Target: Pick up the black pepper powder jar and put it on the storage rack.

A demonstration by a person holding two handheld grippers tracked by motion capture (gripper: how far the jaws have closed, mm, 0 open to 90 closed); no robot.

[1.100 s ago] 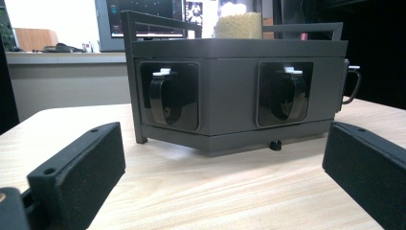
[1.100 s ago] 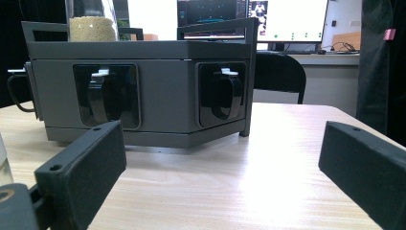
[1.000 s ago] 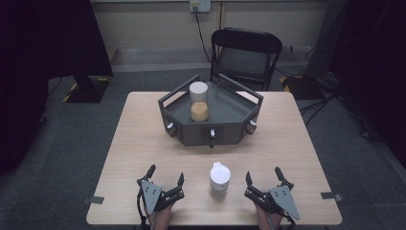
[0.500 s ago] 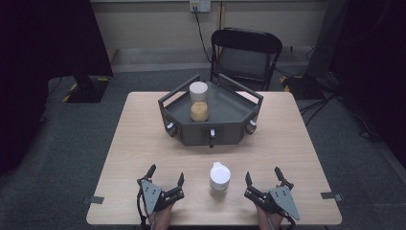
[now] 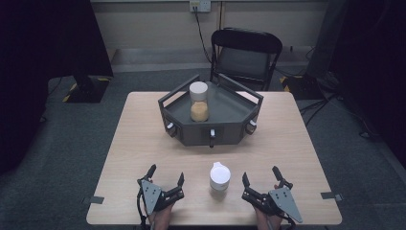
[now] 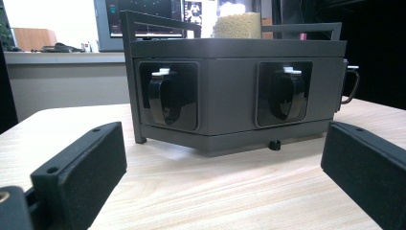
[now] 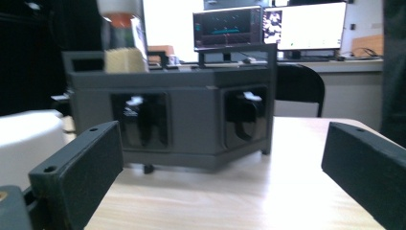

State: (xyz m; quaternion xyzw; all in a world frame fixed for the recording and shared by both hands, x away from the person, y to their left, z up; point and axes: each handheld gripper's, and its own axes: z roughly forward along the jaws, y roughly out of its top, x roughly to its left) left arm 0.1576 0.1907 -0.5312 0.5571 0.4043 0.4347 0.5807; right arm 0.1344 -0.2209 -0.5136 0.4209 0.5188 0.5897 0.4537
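Observation:
A dark grey six-sided tray point(image 5: 225, 125) stands at the table's far middle, with knobbed drawers along its front faces point(image 6: 239, 91) point(image 7: 191, 115). Inside it stands a clear jar point(image 5: 199, 102) with a white lid, half full of tan grains point(image 6: 237, 25) point(image 7: 119, 45). A small white cup point(image 5: 219, 176) point(image 7: 26, 143) sits near the front edge between my grippers. My left gripper point(image 5: 166, 179) point(image 6: 225, 167) rests open on the table left of the cup. On the cup's right, my right gripper point(image 5: 261, 176) point(image 7: 222, 167) rests open as well, holding nothing.
The light wooden table point(image 5: 143, 134) has bare surface between the tray and the front edge. A black folding chair point(image 5: 245, 52) stands behind the far edge. Monitors point(image 7: 268, 26) glow on a desk in the gripper views.

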